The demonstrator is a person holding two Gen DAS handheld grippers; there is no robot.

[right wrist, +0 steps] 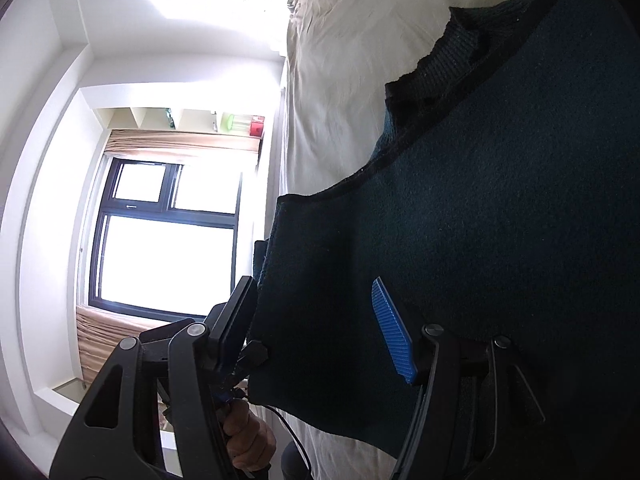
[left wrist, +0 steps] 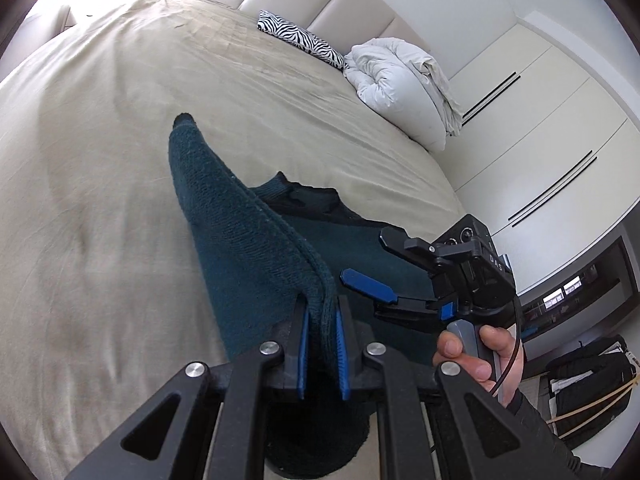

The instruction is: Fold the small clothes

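- The left claw (left wrist: 322, 320) is pinching a folded edge of the dark teal knitted sweater (left wrist: 248, 232) between its blue pads (left wrist: 305, 332), jaws nearly closed on the cloth.
- The gripped edge is rising off the beige bed (left wrist: 120, 140), while the sweater's remaining part is lying flat below, beside the claw.
- The right claw (left wrist: 366, 260) is standing roughly half open above the flat part, gripping nothing.
- In the right wrist view, the sweater is spreading between its fingers (right wrist: 394, 332).
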